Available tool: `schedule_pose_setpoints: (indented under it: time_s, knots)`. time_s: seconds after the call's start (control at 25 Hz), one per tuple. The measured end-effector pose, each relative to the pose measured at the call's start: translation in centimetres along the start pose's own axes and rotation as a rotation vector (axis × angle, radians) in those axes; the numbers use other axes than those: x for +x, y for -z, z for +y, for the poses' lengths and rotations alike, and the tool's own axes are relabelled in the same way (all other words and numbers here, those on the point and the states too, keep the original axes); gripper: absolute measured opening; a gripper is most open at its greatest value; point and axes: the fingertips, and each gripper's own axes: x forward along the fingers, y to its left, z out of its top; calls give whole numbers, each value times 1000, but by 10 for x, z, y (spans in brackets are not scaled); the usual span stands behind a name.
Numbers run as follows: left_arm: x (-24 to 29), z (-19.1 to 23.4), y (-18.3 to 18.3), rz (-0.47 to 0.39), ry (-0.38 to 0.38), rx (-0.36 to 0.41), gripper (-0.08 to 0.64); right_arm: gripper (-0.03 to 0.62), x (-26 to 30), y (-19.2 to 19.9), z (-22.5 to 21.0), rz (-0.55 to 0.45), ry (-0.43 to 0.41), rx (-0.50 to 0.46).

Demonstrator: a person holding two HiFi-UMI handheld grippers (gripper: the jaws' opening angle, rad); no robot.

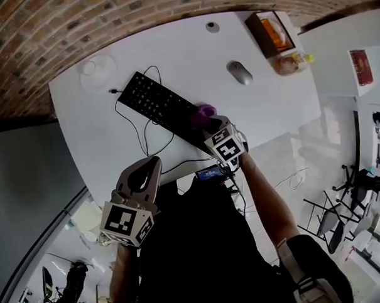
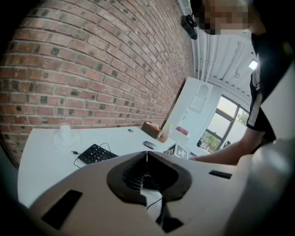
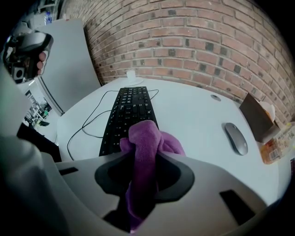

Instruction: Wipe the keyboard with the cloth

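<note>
Now, on the left, the left gripper (image 1: 148, 167) is held at the table (image 1: 108, 145) edge, jaws pressed together on nothing. Over the keyboard's (image 1: 156, 100) right end, the purple cloth (image 1: 204, 113) is clamped in the right gripper (image 1: 209, 122); a mouse (image 1: 240, 72) is seen further right.

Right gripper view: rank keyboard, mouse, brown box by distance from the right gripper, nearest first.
From the right gripper, shut on the purple cloth:
1. Keyboard: straight ahead, its near end right at the cloth.
2. Mouse: off to the right.
3. Brown box: farther right, beyond the mouse.
</note>
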Motion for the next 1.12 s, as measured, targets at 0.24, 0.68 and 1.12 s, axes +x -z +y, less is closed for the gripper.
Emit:
schedule_pose_setpoints:
  time_s: [0.24, 0.68, 1.12]
  knots:
    - [-12, 18, 1, 9, 9, -5, 14, 121, 11, -24, 4, -13, 31, 5]
    - [-33, 53, 2, 15, 2, -16, 14, 123, 34, -60, 12, -15, 45, -11]
    - [-51, 90, 4, 28, -19, -49, 14, 122, 58, -113, 25, -34, 42, -53]
